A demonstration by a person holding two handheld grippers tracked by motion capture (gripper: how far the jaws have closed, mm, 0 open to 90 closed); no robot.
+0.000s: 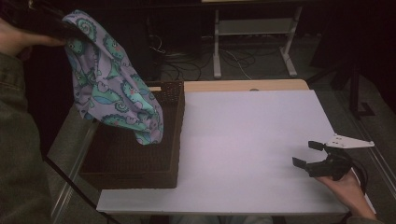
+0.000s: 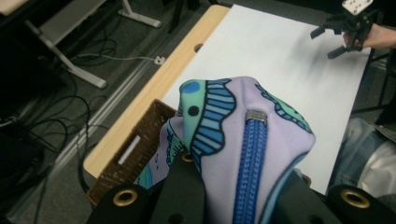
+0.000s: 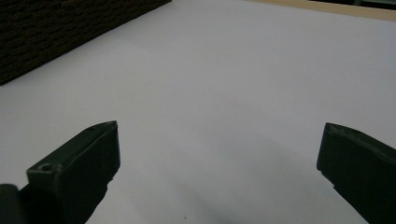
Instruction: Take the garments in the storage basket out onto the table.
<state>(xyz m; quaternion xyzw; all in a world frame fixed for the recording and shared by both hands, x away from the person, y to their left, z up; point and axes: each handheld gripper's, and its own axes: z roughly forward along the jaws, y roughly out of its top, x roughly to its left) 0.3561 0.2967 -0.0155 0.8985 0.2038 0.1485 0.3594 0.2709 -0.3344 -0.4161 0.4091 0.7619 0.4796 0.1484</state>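
So the left gripper is up high with its jaws clamped on the top of a patterned cloth pouch, lilac with teal and blue swirls and a blue zipper running right up between the jaws in the left gripper view. The pouch hangs straight down from the grip, long axis vertical. Its bottom end dangles directly below the gripper, over the brown wicker basket, and seems about level with the rim, though I can't tell if it's dipping inside or just above.

From what I can see past the pouch, the basket's floor looks bare.

The right gripper sits way off to the far side on the white tabletop, jaws spread wide apart, nothing between them. The left hand is clearly the one doing the work here, my guess is either lowering in or lifting clear.
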